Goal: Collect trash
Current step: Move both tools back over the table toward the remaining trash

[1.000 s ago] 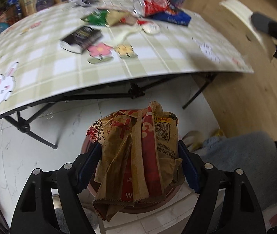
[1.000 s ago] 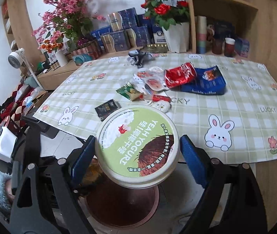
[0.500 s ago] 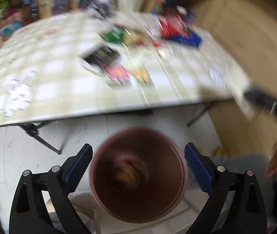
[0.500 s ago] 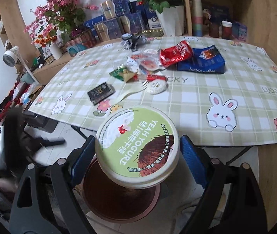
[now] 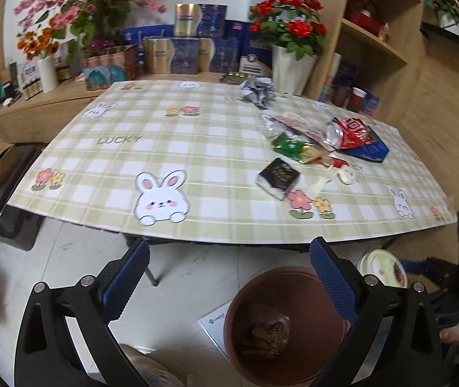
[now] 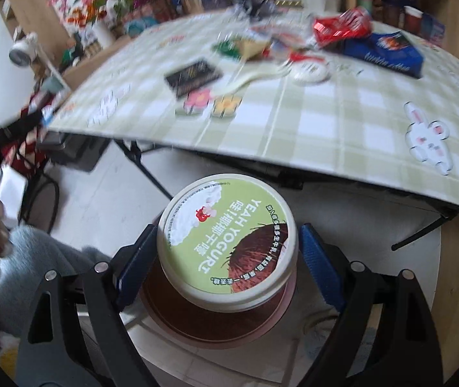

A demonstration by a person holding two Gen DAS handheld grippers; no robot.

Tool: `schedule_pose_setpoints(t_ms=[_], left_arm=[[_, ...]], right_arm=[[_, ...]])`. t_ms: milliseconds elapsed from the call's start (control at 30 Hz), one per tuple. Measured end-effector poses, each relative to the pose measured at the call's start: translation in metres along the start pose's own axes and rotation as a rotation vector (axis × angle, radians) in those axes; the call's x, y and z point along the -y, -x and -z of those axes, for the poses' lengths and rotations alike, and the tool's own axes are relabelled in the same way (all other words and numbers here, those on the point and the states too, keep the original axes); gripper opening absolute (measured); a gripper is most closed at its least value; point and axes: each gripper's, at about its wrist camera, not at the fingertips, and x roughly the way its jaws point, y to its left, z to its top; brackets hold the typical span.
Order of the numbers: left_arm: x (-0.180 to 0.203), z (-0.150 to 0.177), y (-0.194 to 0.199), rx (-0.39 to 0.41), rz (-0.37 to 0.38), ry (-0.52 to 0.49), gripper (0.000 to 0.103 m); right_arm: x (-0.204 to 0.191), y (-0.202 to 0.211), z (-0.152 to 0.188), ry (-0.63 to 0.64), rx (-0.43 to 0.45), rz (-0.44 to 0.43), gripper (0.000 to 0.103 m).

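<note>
The tabletop, under a green checked cloth with rabbits, carries the remaining trash along its right side: a blue box, a crushed red can, a black packet, a green wrapper, a crumpled grey paper and a white spoon. On the floor below its near edge stands a brown bin with a crumpled brown wrapper at its bottom. The right tool is clamped on a yogurt tub, lid facing the camera, right above the bin. The left tool is spread wide and grips nothing, near the bin's rim.
</note>
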Motion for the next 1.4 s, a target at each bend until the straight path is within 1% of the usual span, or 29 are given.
schedule_pose_setpoints(t_ms=[133,367,400,433,467,533,633,767,933,1000,1167,1267,1400], left_arm=[[-0.011,0.004,0.0,-0.003,-0.017,0.025,0.097],[-0.022,0.006,0.0,-0.004,-0.016,0.052,0.097],[-0.024,0.006,0.0,-0.004,-0.016,0.053,0.097],[-0.024,0.006,-0.001,-0.004,-0.015,0.054,0.097],[-0.024,0.006,0.0,-0.003,-0.013,0.055,0.097],[-0.023,0.006,0.0,0.0,-0.01,0.055,0.097],[-0.023,0.005,0.001,0.014,-0.003,0.056,0.097],[-0.021,0.002,0.005,0.03,0.011,0.05,0.097],[-0.019,-0.003,0.009,0.036,0.035,0.043,0.097],[-0.017,-0.005,0.012,0.049,0.042,0.034,0.097],[-0.012,-0.011,0.019,0.078,0.04,0.007,0.097],[-0.007,-0.015,0.023,0.104,0.027,-0.022,0.097],[-0.004,-0.022,0.024,0.117,0.047,-0.031,0.097]], right_arm=[[-0.004,-0.022,0.001,-0.004,-0.05,-0.005,0.087],[-0.018,-0.031,-0.004,0.033,-0.059,0.004,0.088],[-0.02,-0.032,-0.004,0.032,-0.056,0.003,0.088],[-0.017,-0.029,-0.004,0.029,-0.052,0.001,0.095],[-0.017,-0.029,-0.005,0.027,-0.041,-0.003,0.097],[-0.019,-0.021,-0.009,0.029,0.002,-0.013,0.097],[-0.017,-0.009,-0.015,0.028,0.052,-0.002,0.097],[-0.009,0.014,-0.025,0.015,0.134,0.052,0.097],[0.01,0.035,-0.034,-0.061,0.194,0.07,0.097],[0.018,0.042,-0.037,-0.081,0.208,0.086,0.097],[0.022,0.055,-0.04,-0.087,0.248,0.114,0.097],[0.025,0.06,-0.042,-0.1,0.253,0.12,0.097],[0.028,0.064,-0.045,-0.102,0.258,0.12,0.097]])
